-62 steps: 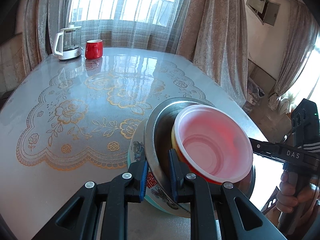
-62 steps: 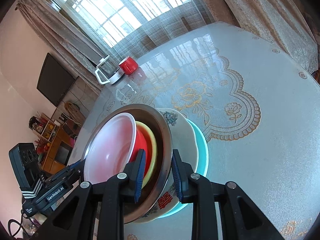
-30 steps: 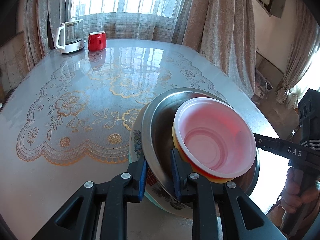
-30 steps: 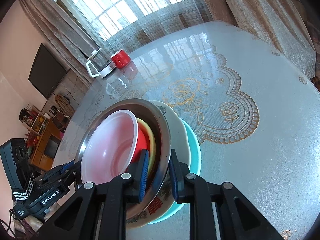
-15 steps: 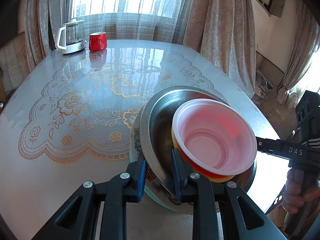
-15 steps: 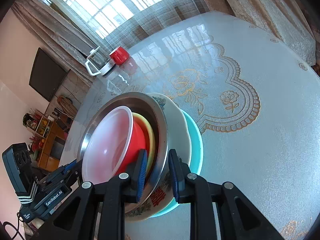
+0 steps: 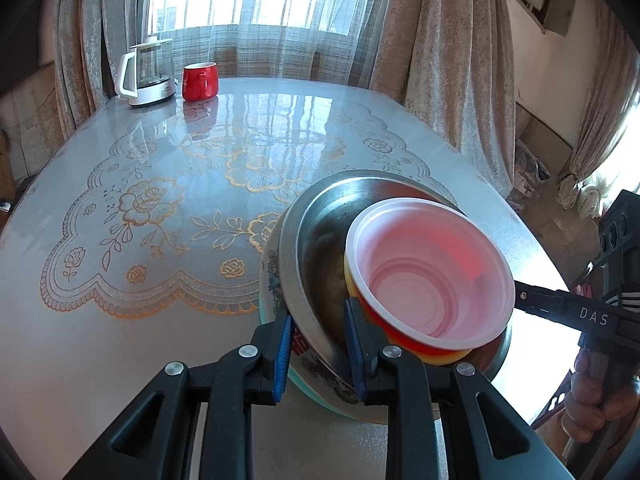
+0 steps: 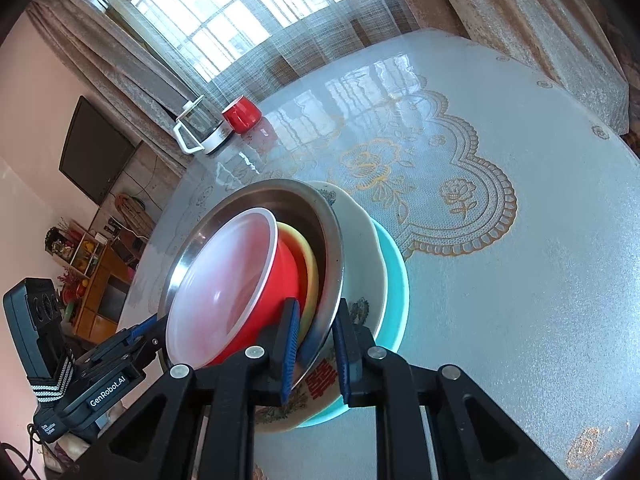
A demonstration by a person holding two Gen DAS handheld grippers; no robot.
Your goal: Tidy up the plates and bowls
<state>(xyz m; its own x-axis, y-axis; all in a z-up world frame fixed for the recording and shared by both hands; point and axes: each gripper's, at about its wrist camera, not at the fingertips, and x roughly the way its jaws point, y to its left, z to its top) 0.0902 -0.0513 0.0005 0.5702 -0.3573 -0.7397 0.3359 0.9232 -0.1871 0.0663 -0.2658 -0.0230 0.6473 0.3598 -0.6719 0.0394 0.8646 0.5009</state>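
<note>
A tilted stack of dishes sits at the near edge of the table (image 7: 120,344): a teal plate (image 8: 394,276), a floral white plate (image 8: 360,252), a steel plate (image 7: 316,240), then nested yellow (image 8: 310,256), red (image 8: 282,280) and translucent white bowls (image 7: 428,276). My left gripper (image 7: 319,340) is shut on the steel plate's near rim, one pad inside and one outside. My right gripper (image 8: 315,340) clamps the opposite rim of the steel plate (image 8: 260,200), its jaws closing on it. I cannot tell whether the stack rests on the table.
A glass kettle (image 7: 146,76) and a red mug (image 7: 200,80) stand at the table's far end by the curtained window. A lace-patterned cloth covers the tabletop. A person's hand (image 7: 600,396) holds the right tool beyond the table's right edge.
The right jaws have drawn closer together on the steel rim. The stack leans a little more in the right wrist view. The left grip looks the same.
</note>
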